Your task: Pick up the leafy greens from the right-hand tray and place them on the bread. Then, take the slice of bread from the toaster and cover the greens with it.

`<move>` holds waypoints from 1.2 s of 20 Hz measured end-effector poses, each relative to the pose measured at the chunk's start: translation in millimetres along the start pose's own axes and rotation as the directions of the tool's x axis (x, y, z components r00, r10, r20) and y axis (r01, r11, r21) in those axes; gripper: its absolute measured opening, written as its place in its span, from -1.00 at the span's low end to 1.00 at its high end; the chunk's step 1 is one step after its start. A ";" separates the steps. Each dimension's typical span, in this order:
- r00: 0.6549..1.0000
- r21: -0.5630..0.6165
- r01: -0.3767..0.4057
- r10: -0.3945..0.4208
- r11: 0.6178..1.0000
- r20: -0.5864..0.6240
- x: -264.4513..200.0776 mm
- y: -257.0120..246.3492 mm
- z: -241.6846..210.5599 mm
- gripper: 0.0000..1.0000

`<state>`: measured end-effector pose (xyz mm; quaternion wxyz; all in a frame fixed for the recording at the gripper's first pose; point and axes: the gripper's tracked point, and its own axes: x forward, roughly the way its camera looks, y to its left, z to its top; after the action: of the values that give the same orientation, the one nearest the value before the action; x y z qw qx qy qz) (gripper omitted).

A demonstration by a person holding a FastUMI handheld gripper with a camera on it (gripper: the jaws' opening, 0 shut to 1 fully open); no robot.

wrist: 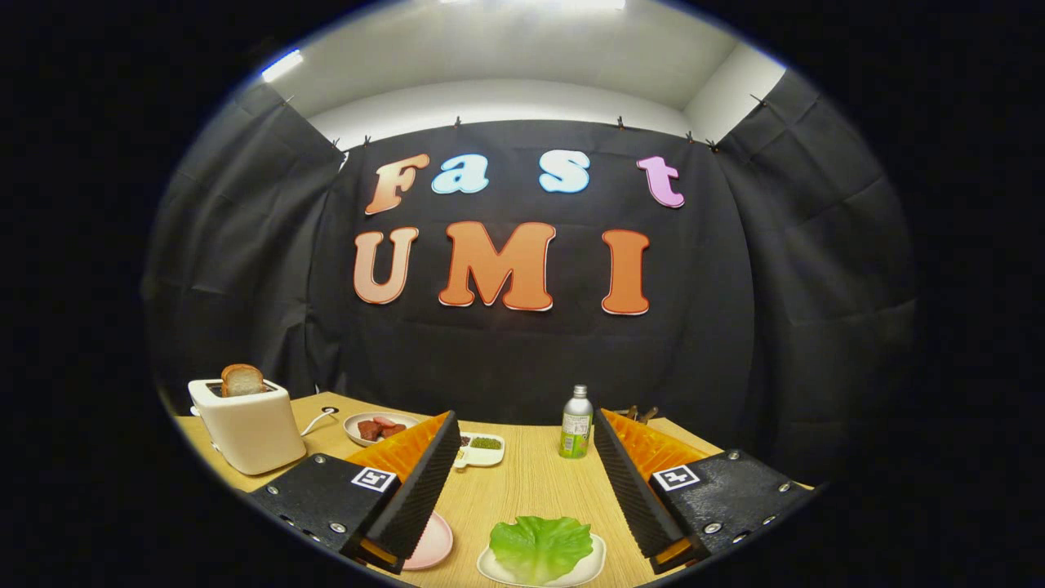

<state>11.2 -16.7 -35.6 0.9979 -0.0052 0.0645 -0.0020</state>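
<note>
A green lettuce leaf (540, 547) lies on a small white tray (592, 565) on the wooden table, low between my two fingers and nearer the right one. My gripper (526, 494) is open, raised above the table, with nothing between its fingers. A pink plate (434, 541) peeks out beside the left finger; what lies on it is hidden by that finger. At the far left stands a cream toaster (249, 429) with a slice of bread (242, 380) sticking up out of its slot.
Beyond the fingers are a white dish of red meat pieces (377, 428), a white divided dish (482, 448) with dark and green fillings, and a green-labelled bottle (576, 423). The toaster's cord (318, 420) runs along the table behind it.
</note>
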 end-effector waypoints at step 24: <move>0.581 0.149 -0.057 0.154 0.987 -0.799 2.9 7.3 -190.7 0.92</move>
<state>-10.4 -11.3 -225.1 0.8568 0.0537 0.5102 0.0517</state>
